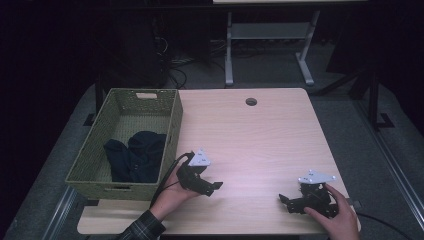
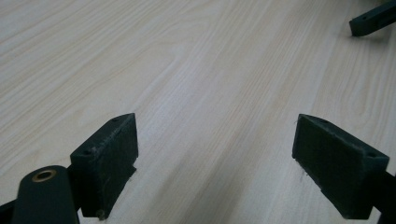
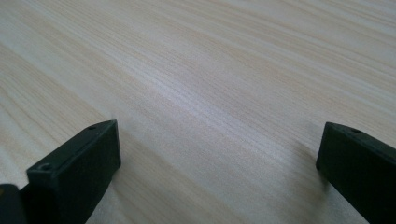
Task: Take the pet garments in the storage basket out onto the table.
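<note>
- The desk (image 1: pixel 260 135) is light wood with a small round hole (image 1: pixel 251 101) near its far edge.
- A green woven basket (image 1: pixel 172 130) sits at the left edge of the desk.
- A dark blue cloth (image 1: pixel 136 156) lies bunched up inside the basket, near its front wall.
- The left gripper (image 1: pixel 212 187) is held in a hand (image 1: pixel 172 196) near the front edge of the desk, just beside the basket's front right corner.
- Its jaws are spread wide apart with only bare wood between them.
- The right gripper (image 1: pixel 285 200) is held in the other hand (image 1: pixel 340 217) by the front right corner of the desk.
- Its jaws are spread wide too, and nothing is between them.
- The two grippers are well apart.
</note>
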Demonstrator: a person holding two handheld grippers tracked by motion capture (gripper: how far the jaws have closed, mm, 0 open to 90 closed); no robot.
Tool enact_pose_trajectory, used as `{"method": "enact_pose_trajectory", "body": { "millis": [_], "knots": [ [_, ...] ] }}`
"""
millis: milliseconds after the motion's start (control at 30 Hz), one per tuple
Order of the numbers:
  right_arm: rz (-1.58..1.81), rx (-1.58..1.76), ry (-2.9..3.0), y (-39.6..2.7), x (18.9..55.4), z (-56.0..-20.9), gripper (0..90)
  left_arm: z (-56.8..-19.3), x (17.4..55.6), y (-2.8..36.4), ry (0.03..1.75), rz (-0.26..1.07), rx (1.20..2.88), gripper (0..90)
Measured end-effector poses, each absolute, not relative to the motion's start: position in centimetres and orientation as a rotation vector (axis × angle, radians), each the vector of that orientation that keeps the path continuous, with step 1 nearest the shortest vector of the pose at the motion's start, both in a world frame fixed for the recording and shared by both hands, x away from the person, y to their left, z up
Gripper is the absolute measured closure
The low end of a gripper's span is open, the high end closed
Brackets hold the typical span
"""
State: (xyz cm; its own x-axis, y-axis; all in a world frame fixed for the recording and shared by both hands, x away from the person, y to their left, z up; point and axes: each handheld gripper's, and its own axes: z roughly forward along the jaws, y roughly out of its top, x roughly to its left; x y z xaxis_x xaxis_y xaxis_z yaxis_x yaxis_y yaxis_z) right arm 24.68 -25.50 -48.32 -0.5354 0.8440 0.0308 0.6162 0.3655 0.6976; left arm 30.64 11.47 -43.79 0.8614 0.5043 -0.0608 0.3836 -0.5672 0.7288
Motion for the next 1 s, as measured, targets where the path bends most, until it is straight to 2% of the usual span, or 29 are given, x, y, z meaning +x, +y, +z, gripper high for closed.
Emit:
{"method": "enact_pose_trajectory", "body": {
  "millis": [1000],
  "knots": [
    [0.958, 1.284, 2.299, -25.5, 24.7, -48.3, 0.0, -41.5, 30.8, 11.6, 0.615, 0.170, 2.225, 13.9]
  ]
}}
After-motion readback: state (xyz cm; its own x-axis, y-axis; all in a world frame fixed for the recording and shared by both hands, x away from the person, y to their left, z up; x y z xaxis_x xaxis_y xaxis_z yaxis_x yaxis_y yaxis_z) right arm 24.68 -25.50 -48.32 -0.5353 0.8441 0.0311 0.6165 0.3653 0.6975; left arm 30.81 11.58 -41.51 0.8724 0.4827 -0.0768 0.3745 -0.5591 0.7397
